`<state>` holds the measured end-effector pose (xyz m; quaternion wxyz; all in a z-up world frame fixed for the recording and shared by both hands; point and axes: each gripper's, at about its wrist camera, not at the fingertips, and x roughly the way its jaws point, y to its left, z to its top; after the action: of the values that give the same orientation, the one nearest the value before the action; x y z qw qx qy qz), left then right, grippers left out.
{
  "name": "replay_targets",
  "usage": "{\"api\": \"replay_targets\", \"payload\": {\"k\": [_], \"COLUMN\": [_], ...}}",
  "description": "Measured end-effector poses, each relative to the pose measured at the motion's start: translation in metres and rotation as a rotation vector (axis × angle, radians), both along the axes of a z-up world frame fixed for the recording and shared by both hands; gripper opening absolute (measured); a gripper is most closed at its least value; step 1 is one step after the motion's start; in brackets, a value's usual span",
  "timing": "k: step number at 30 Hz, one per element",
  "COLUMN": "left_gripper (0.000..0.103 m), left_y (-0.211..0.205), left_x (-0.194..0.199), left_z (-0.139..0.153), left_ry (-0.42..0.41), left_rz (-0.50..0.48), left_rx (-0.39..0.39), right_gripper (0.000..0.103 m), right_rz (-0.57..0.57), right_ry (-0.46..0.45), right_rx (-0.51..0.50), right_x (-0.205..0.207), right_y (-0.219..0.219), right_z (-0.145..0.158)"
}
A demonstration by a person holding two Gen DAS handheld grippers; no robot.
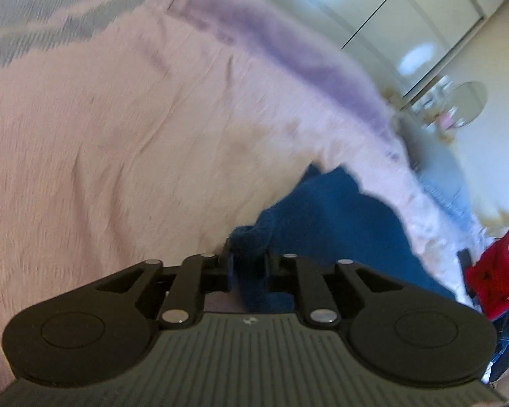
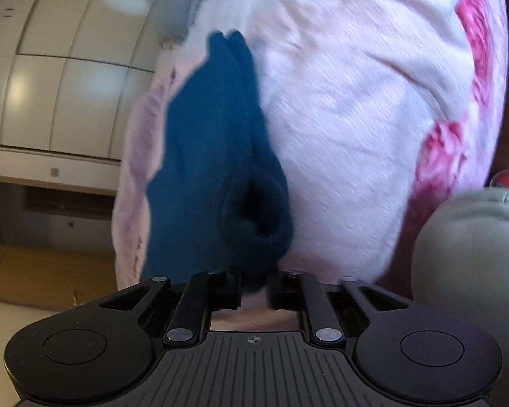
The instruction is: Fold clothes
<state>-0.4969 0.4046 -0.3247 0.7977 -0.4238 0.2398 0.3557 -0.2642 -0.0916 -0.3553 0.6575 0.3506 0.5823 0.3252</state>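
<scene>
Left gripper (image 1: 247, 259) jaws pinch blue garment (image 1: 329, 224) over pink bedspread (image 1: 118, 142).

Each camera sits just behind its own jaws and looks forward along them, very close to the cloth. The left wrist view faces across the pink bedspread (image 1: 101, 142) toward the bed's far edge, with white wardrobe doors (image 1: 373, 10) beyond. The right wrist view looks along the bed's left edge, wardrobe doors (image 2: 61, 68) off to its left. Both views share the dark blue garment (image 1: 329, 210) (image 2: 213, 142), the bedspread (image 2: 339, 108) and the wardrobe.
</scene>
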Motion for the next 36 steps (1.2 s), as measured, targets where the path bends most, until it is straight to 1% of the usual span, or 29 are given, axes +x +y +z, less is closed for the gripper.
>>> {"api": "replay_targets", "payload": {"k": [1,2,3,5,6,8,9,11,12,13,15,17,18,21,22,24,25,26,27,29,30,33,35,36], "left_gripper": [0.022,0.022,0.025,0.025,0.025,0.025,0.025,0.025,0.025,0.025,0.025,0.025,0.025,0.024,0.024,0.023,0.023,0.023,0.023,0.023,0.023,0.023,0.024,0.024], "left_y": [-0.005,-0.013,-0.022,-0.04,-0.052,-0.079,-0.095,-0.127,-0.14,-0.152,-0.168,-0.177,-0.179,-0.181,-0.181,-0.182,-0.182,-0.182,-0.184,-0.189,-0.193,-0.205,-0.216,-0.222], "left_x": [-0.004,-0.009,-0.015,-0.026,-0.031,-0.036,-0.035,-0.023,-0.016,-0.006,0.014,0.036,0.048,0.086,0.097,0.113,0.12,0.123,0.125,0.129,0.131,0.133,0.136,0.138], "left_z": [-0.003,-0.003,-0.001,0.002,0.005,0.011,0.014,0.018,0.018,0.017,0.014,0.01,0.008,0.011,0.014,0.022,0.027,0.034,0.043,0.062,0.073,0.106,0.123,0.13], "left_ry": [0.008,0.015,0.024,0.041,0.049,0.058,0.067,0.104,0.117,0.124,0.127,0.153,0.184,0.335,0.381,0.467,0.494,0.497,0.498,0.502,0.506,0.49,0.484,0.481], "left_rz": [0.015,0.029,0.044,0.073,0.083,0.061,0.039,-0.011,-0.028,-0.039,-0.046,-0.054,-0.057,-0.06,-0.07,-0.078,-0.081,-0.078,-0.067,-0.049,-0.037,0.021,0.062,0.085], "left_rx": [-0.003,0.005,0.014,0.029,0.027,0.041,0.054,0.079,0.08,0.074,0.055,0.04,0.042,0.066,0.073,0.055,0.035,-0.002,-0.042,-0.096,-0.117,-0.161,-0.168,-0.168], "right_gripper": [0.039,0.051,0.053,0.054,0.054,0.054,0.054,0.054,0.054,0.054,0.054,0.054,0.054,0.054,0.054,0.054,0.054,0.054,0.054,0.054,0.054,0.054,0.054,0.054], "right_rz": [0.024,0.037,0.049,0.066,0.076,0.093,0.127,0.215,0.27,0.32,0.425,0.507,0.547,0.623,0.643,0.678,0.693,0.708,0.75,0.823,0.855,0.95,0.995,1.018], "right_ry": [0.008,0.01,0.011,-0.027,-0.07,-0.16,-0.213,-0.32,-0.374,-0.418,-0.491,-0.523,-0.536,-0.602,-0.619,-0.62,-0.596,-0.573,-0.539,-0.5,-0.503,-0.51,-0.513,-0.52], "right_rx": [-0.033,-0.041,-0.049,-0.038,-0.05,-0.083,-0.124,-0.218,-0.271,-0.299,-0.311,-0.27,-0.245,-0.249,-0.268,-0.302,-0.304,-0.305,-0.303,-0.361,-0.385,-0.455,-0.474,-0.462], "right_x": [0.003,0.007,0.01,0.015,0.02,0.031,0.038,0.053,0.059,0.064,0.077,0.098,0.112,0.151,0.162,0.182,0.187,0.193,0.195,0.192,0.189,0.183,0.183,0.186], "right_y": [0.0,-0.003,-0.007,-0.019,-0.028,-0.041,-0.044,-0.045,-0.044,-0.04,-0.031,-0.014,-0.005,0.03,0.042,0.065,0.074,0.083,0.094,0.114,0.121,0.142,0.15,0.152], "right_z": [-0.001,0.001,0.003,0.012,0.019,0.031,0.035,0.044,0.048,0.049,0.049,0.045,0.042,0.036,0.039,0.053,0.062,0.072,0.083,0.103,0.112,0.137,0.151,0.157]}}
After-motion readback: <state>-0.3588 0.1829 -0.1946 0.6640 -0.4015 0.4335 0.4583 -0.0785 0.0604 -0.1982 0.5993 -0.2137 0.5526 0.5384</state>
